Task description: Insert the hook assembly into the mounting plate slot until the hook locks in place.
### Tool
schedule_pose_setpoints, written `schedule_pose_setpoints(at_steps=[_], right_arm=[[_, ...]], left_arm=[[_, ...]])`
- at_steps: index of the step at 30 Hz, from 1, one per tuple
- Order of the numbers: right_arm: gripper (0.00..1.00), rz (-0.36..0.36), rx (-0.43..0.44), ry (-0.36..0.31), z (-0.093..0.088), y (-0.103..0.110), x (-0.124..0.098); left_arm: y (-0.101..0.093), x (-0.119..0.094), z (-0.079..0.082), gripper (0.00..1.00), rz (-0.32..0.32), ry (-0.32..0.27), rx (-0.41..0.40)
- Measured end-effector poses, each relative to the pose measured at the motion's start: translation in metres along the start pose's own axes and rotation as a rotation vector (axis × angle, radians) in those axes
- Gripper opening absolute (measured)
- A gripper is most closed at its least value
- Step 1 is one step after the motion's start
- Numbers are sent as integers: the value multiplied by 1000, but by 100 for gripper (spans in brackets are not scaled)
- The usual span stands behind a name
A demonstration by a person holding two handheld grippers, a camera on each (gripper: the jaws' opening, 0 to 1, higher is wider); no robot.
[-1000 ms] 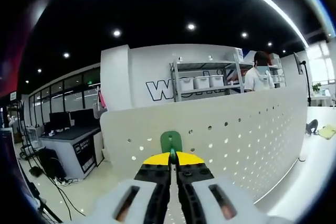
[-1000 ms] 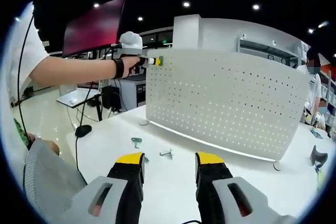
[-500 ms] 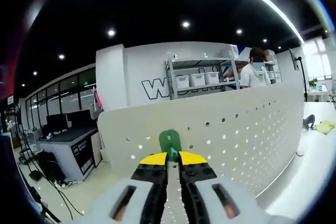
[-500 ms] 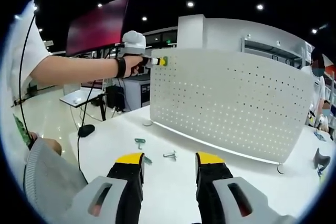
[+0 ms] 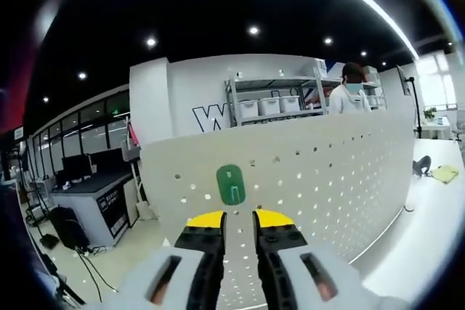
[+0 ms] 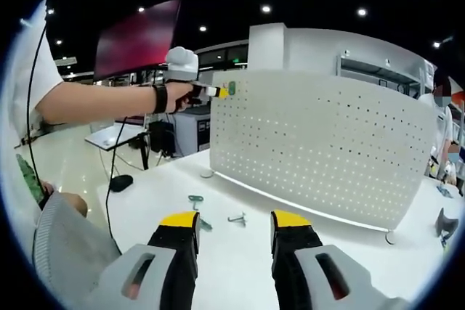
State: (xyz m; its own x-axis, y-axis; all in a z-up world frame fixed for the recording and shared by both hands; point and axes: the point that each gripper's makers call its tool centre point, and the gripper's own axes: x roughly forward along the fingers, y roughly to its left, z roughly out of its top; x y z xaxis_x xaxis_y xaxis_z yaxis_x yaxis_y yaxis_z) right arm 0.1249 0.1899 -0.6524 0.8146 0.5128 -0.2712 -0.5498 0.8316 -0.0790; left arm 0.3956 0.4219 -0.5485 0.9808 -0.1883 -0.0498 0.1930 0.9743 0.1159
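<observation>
The white perforated mounting plate (image 5: 327,172) stands upright on the table. A green hook (image 5: 231,184) sits on its face near the top left corner, just beyond my left gripper (image 5: 239,217), whose yellow-tipped jaws stand open with a gap between them and the hook. In the right gripper view the plate (image 6: 320,143) spans the middle, and the left gripper (image 6: 214,91) is held by a hand at the plate's upper left corner beside the green hook (image 6: 231,89). My right gripper (image 6: 235,220) is open and empty, low over the white table (image 6: 240,266).
Loose hooks lie on the table before the plate: a green one (image 6: 195,200) and a metal one (image 6: 236,218). A black object (image 6: 445,219) sits at the far right. A person (image 5: 347,96) stands behind the plate near shelves (image 5: 272,107).
My left gripper's jaws have parted and let go of the green hook, which stays on the plate. The right gripper has stayed open.
</observation>
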Motion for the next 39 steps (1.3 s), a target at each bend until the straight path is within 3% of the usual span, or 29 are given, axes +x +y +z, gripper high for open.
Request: schedule_pose_setpoints(at_steps=[3,6,16,39], right_arm=[[39,7,-3,-5,0,2,0],[39,13,4,-6,-2,3,1],[41,70,9,-8,-3,11,6],[40,169,-29,-18,-1,18,26]], left_arm=[[-3,-9,-3,17,-4,-4,-10],[-7,-16,-6,19,-29,3,-72],[-17,-43,-1,28,-69,-18,-77],[-65,-102,-6,43,-218,-40,-103]])
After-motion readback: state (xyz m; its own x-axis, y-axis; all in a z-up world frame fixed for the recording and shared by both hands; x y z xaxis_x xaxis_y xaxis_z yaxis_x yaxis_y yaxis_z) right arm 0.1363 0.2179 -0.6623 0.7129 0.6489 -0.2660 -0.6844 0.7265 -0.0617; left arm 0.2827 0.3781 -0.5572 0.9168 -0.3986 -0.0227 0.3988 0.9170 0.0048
